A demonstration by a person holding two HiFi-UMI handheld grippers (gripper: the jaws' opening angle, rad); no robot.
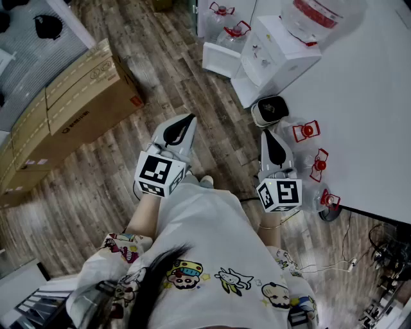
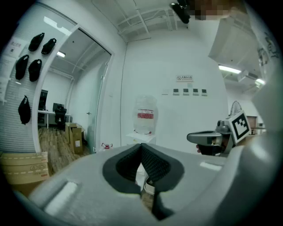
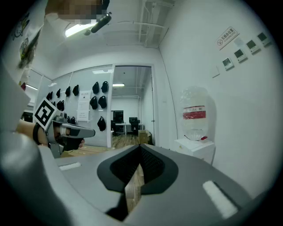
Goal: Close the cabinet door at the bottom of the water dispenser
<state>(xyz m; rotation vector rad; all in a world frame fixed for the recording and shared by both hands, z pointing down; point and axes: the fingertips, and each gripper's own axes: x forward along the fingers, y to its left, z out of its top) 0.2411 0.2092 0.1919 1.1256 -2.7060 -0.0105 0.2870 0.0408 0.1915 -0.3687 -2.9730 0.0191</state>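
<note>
The white water dispenser (image 1: 277, 53) stands against the wall at the upper right, with a clear bottle (image 1: 316, 14) on top. Its bottom cabinet door (image 1: 221, 58) stands swung out to the left. My left gripper (image 1: 188, 120) and right gripper (image 1: 268, 133) are both shut and empty, held side by side well short of the dispenser. In the left gripper view the dispenser (image 2: 142, 137) shows far off beyond the closed jaws (image 2: 141, 146). The right gripper view has the dispenser (image 3: 197, 148) to the right of its closed jaws (image 3: 140, 147).
Stacked cardboard boxes (image 1: 70, 106) lie on the wood floor at the left. Empty bottles with red caps (image 1: 309, 132) line the wall on the right, and more bottles (image 1: 232, 29) stand behind the dispenser. A small black-and-white container (image 1: 270, 109) sits on the floor ahead of my right gripper.
</note>
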